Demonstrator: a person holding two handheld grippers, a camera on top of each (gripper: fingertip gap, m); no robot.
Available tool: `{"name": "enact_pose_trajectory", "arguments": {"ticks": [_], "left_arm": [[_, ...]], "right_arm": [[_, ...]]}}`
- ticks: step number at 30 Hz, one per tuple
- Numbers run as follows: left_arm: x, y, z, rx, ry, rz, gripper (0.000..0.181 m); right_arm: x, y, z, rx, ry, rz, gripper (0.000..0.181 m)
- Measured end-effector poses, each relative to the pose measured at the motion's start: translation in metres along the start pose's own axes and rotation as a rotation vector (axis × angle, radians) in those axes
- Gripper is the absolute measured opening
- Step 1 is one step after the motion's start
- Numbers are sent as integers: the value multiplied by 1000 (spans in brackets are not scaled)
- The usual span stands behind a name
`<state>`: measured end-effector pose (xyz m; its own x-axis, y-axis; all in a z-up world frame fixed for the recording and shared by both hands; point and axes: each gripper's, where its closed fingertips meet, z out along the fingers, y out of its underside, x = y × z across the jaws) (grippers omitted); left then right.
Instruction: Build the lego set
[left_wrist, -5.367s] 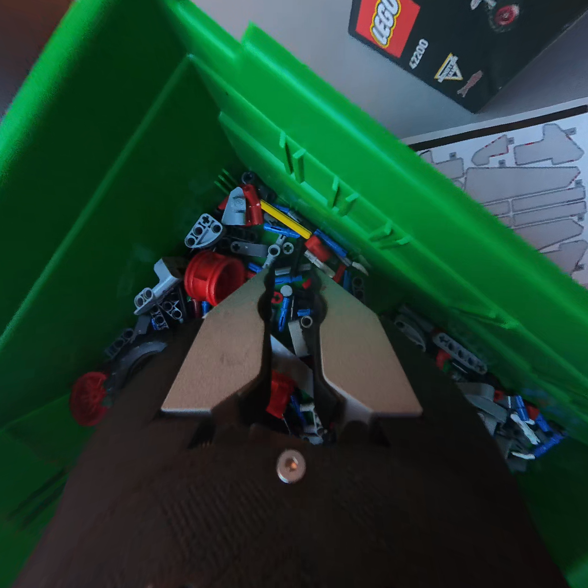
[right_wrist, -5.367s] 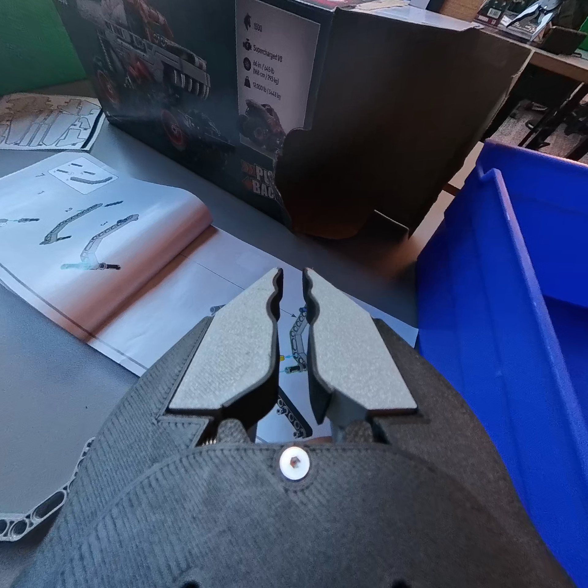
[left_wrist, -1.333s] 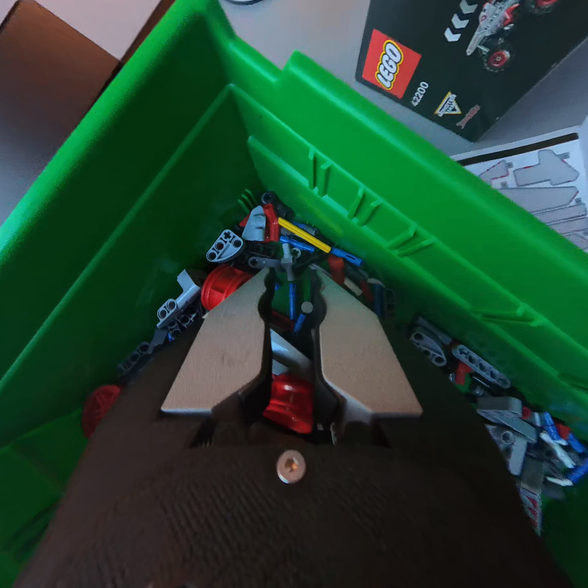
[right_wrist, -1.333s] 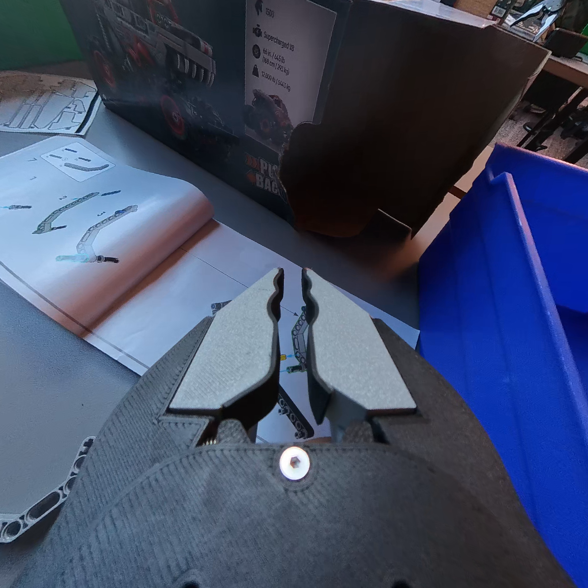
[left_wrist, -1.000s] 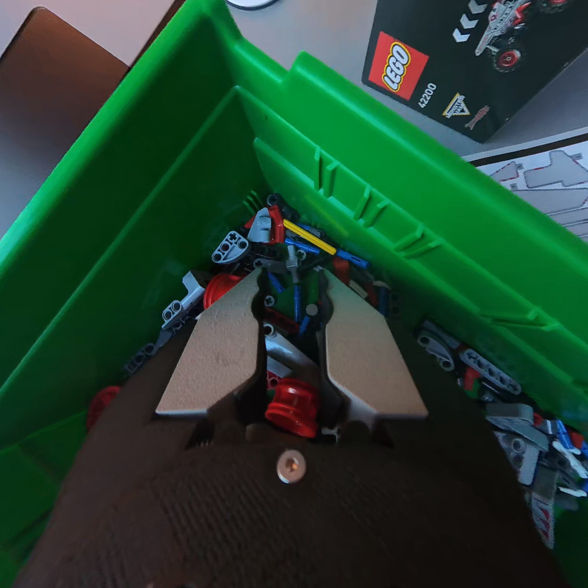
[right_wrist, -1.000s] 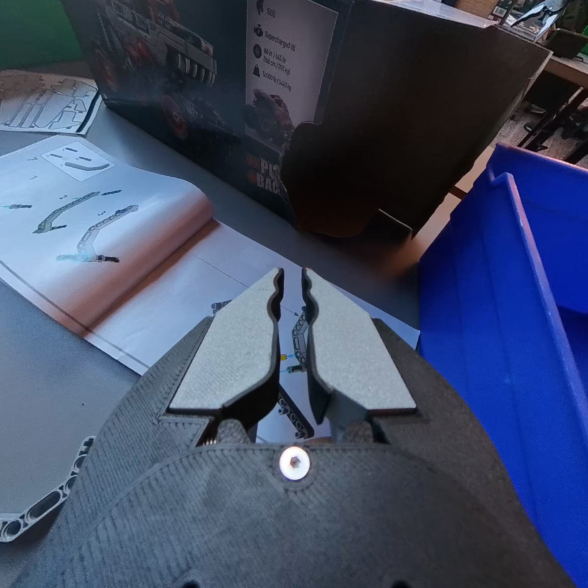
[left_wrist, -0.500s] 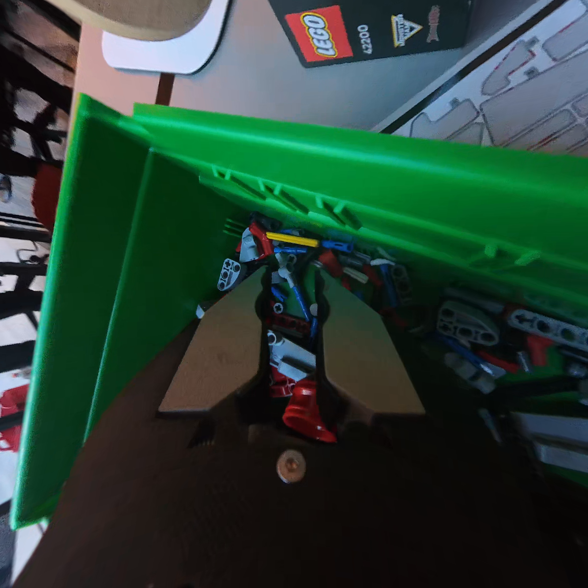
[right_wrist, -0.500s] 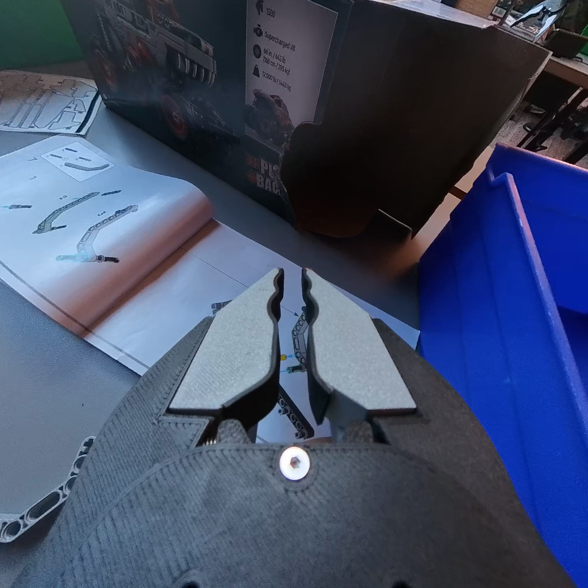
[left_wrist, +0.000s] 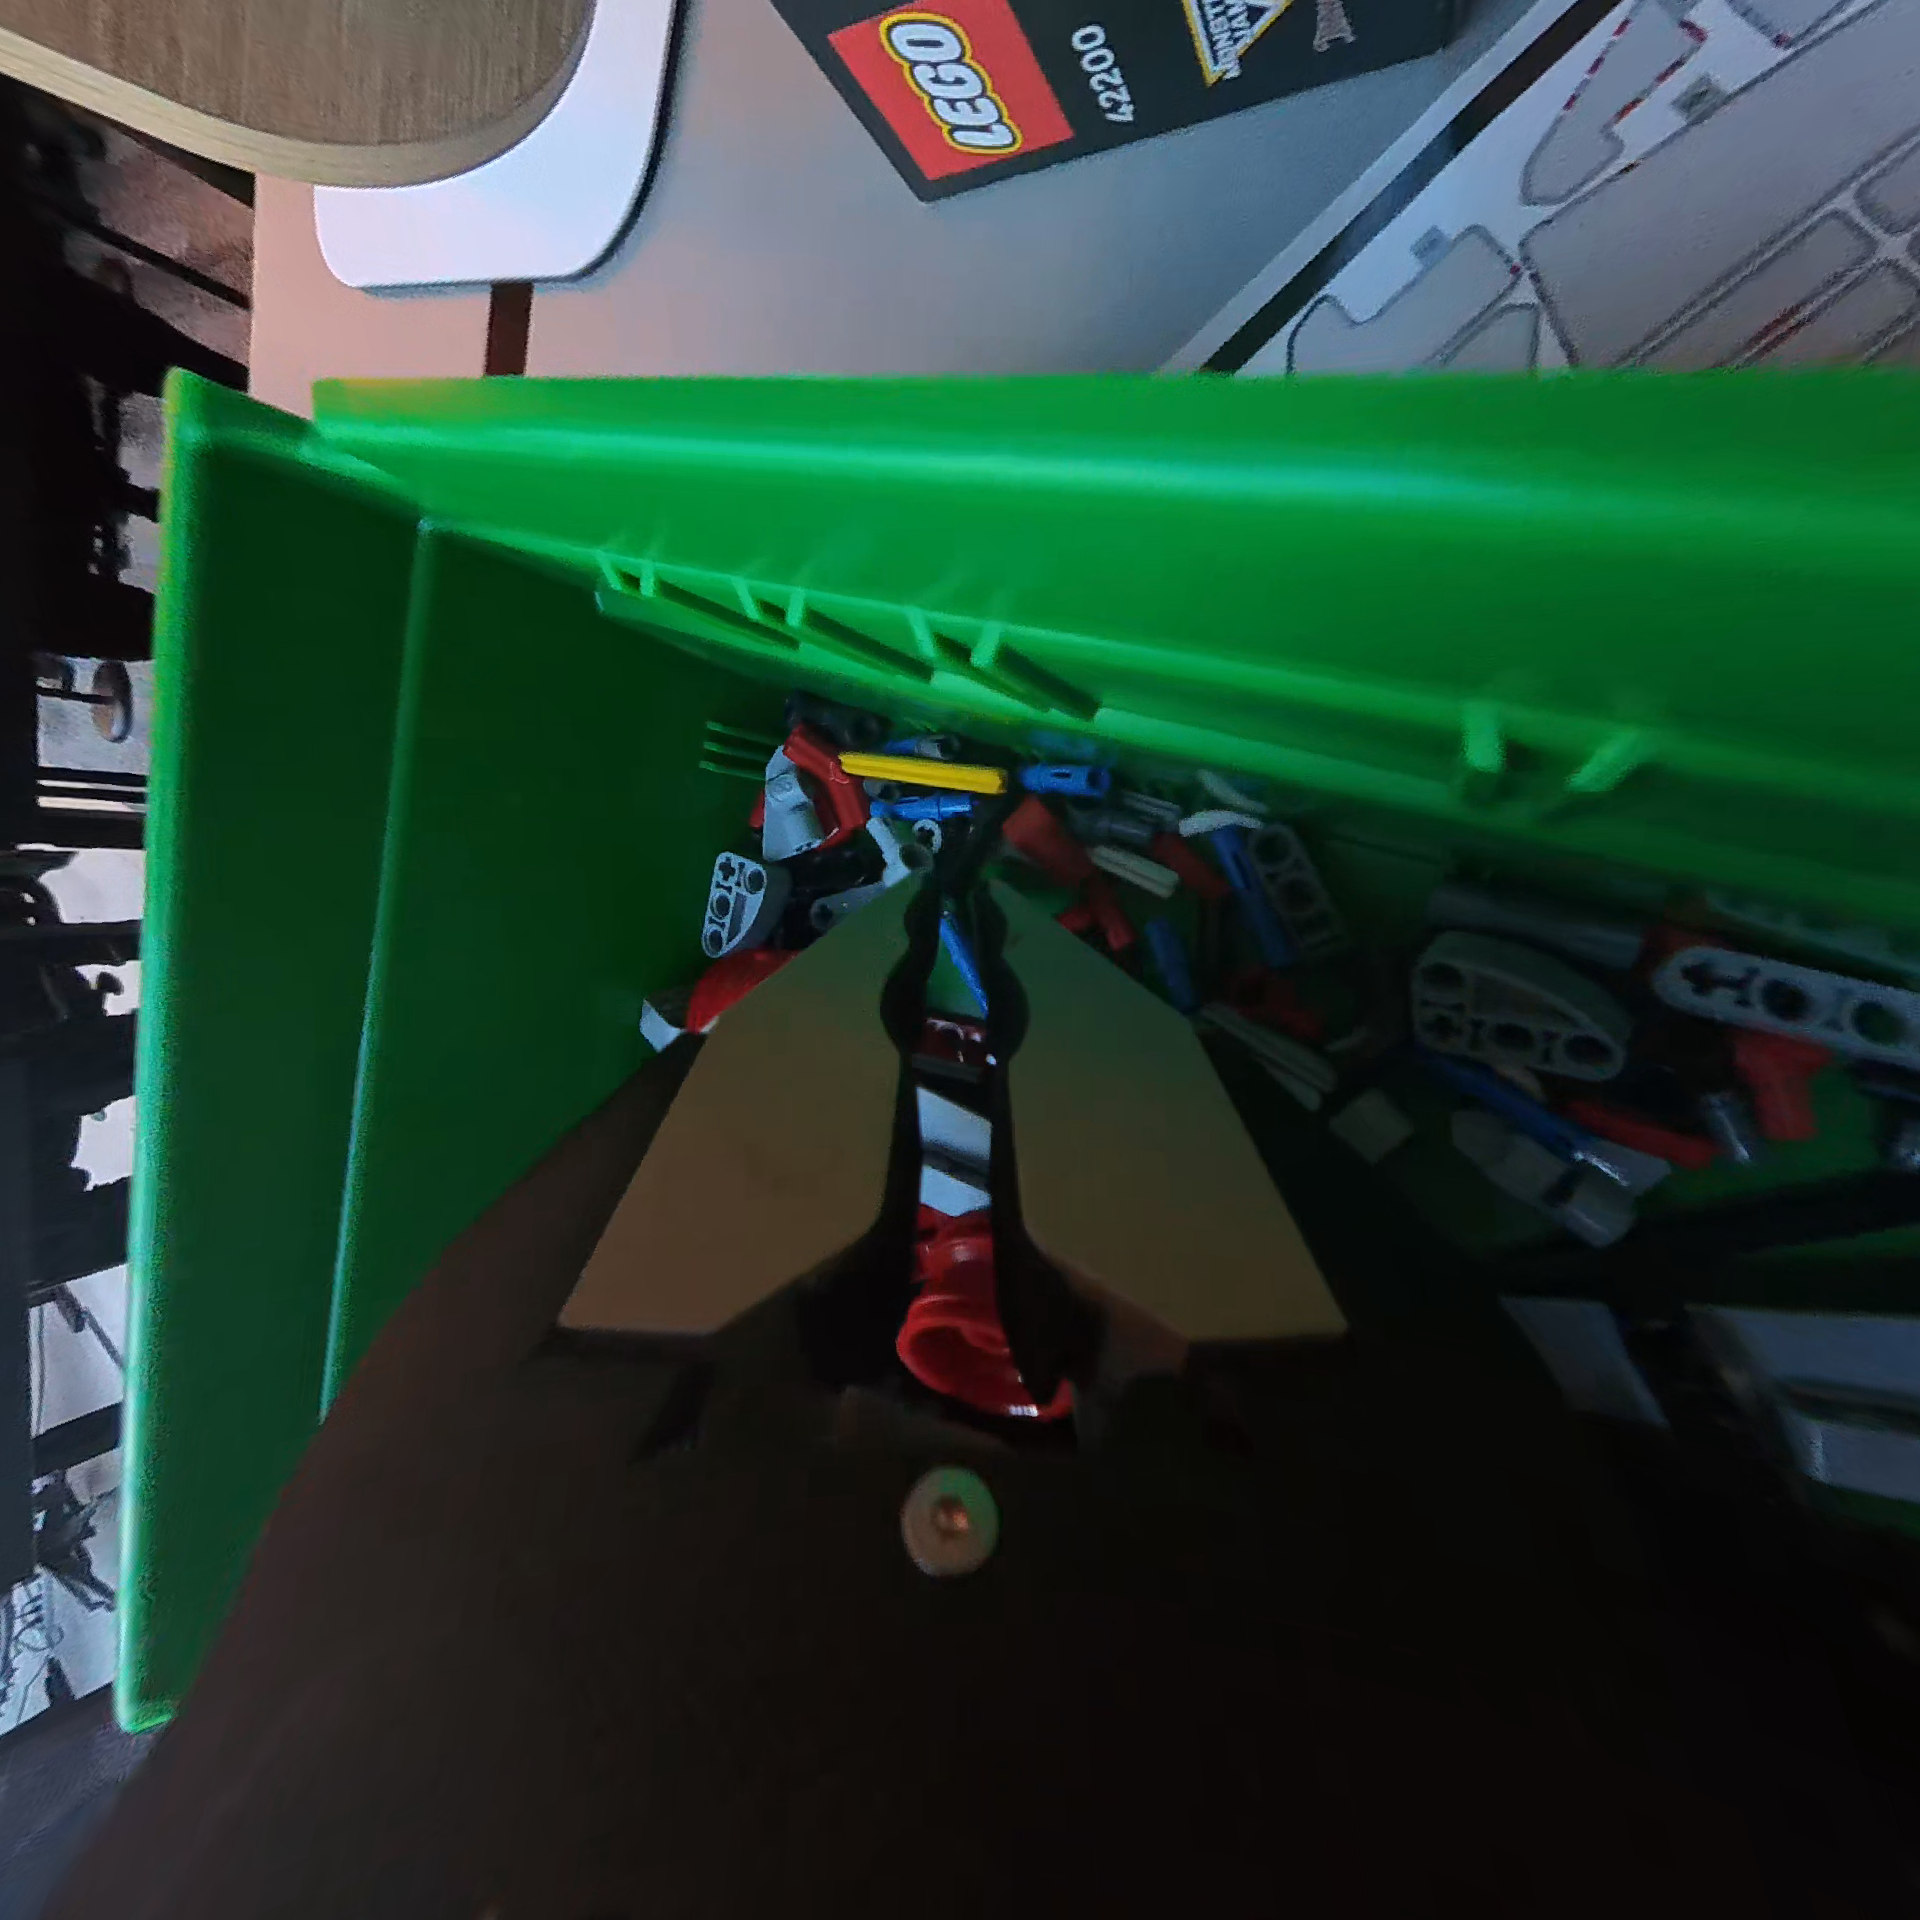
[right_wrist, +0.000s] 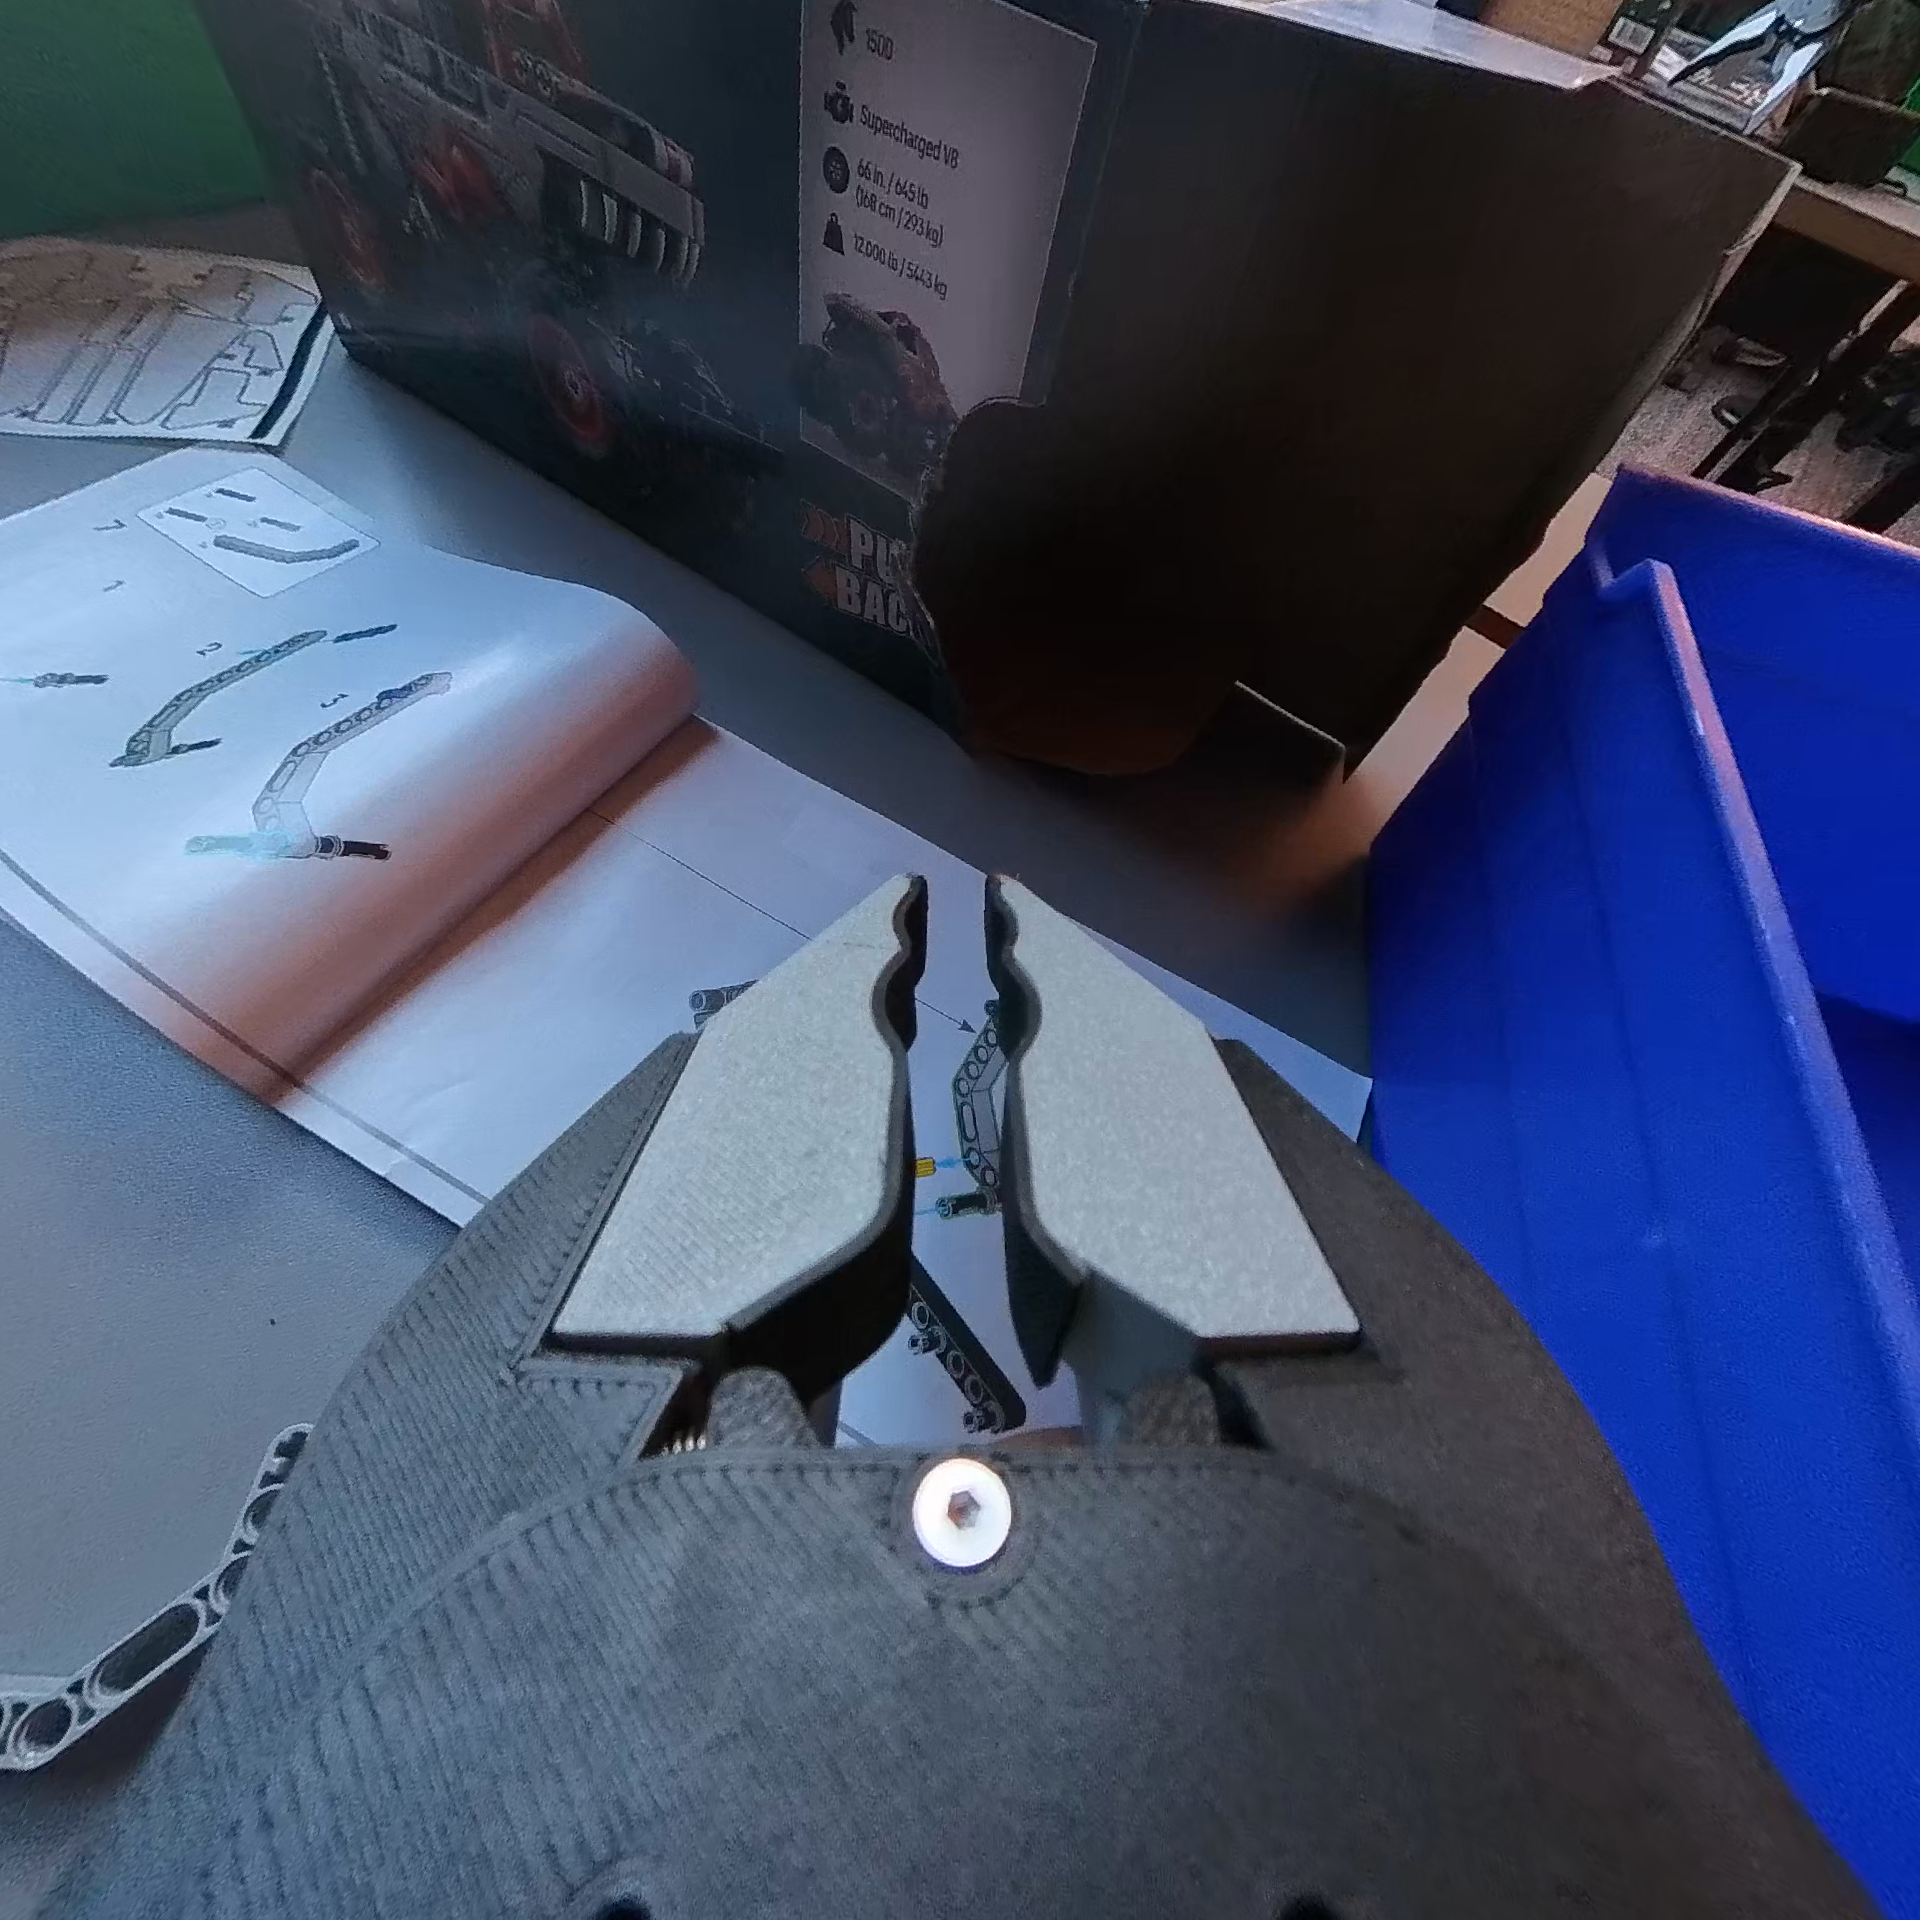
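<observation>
In the left wrist view, my left gripper (left_wrist: 954, 888) is inside the green bin (left_wrist: 499, 852), above a pile of loose Lego parts (left_wrist: 1226, 914). Its jaws are nearly together, and a red wheel hub (left_wrist: 961, 1340) is pinched deep between them near the base. A yellow axle (left_wrist: 920, 771) lies by the bin's far wall. In the right wrist view, my right gripper (right_wrist: 954, 883) hovers over the open instruction booklet (right_wrist: 364, 779). Its jaws stand a narrow slit apart with nothing between them.
The Lego box (right_wrist: 727, 260) stands behind the booklet and also shows in the left wrist view (left_wrist: 1039, 83). A blue bin (right_wrist: 1610, 1039) is at the right. A grey beam piece (right_wrist: 135, 1642) lies at the lower left. A sticker sheet (left_wrist: 1662, 239) lies beyond the green bin. Spacing between my two grippers at the tips: around 45 centimetres.
My left gripper has lifted and swung inside the bin, carrying the red wheel hub. Its jaws have narrowed and the hub has turned on end. The right gripper has not moved.
</observation>
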<state>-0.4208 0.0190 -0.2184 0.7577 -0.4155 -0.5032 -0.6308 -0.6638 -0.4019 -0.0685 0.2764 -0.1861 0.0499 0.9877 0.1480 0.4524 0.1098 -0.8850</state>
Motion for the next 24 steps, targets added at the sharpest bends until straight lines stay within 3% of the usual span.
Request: {"name": "enact_pose_trajectory", "arguments": {"ticks": [24], "left_arm": [[-15,-4,-10,20,-66,12,3]], "right_arm": [[0,-1,0,3,1,-5,9]]}}
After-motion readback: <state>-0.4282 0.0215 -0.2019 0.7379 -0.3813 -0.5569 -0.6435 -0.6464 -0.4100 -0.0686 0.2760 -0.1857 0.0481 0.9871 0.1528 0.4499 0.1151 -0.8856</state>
